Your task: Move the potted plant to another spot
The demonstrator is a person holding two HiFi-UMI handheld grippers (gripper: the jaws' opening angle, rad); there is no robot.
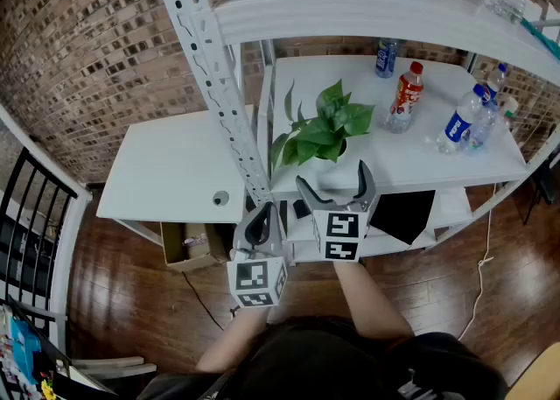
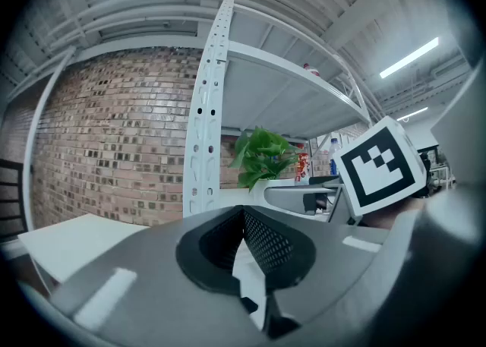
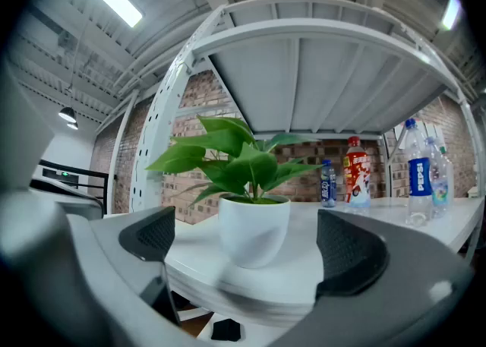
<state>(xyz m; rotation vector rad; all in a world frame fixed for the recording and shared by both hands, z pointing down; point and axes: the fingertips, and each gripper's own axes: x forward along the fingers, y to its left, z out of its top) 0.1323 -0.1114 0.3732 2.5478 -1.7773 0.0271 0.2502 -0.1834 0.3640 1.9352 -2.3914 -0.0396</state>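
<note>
Centrally, one potted plant stands near the front edge of the white middle shelf; at least four bottles stand behind it. Right gripper: jaws fully apart, flanking the pot, not touching it. Left gripper: jaws together, empty.

the head view looks steeply down onto the shelf, potted plant at 1 o'clock. the right gripper view looks level along its fingers, close to that plant. the left gripper view, level and farther back, shares it at 3 o'clock of the shelf post.
</note>
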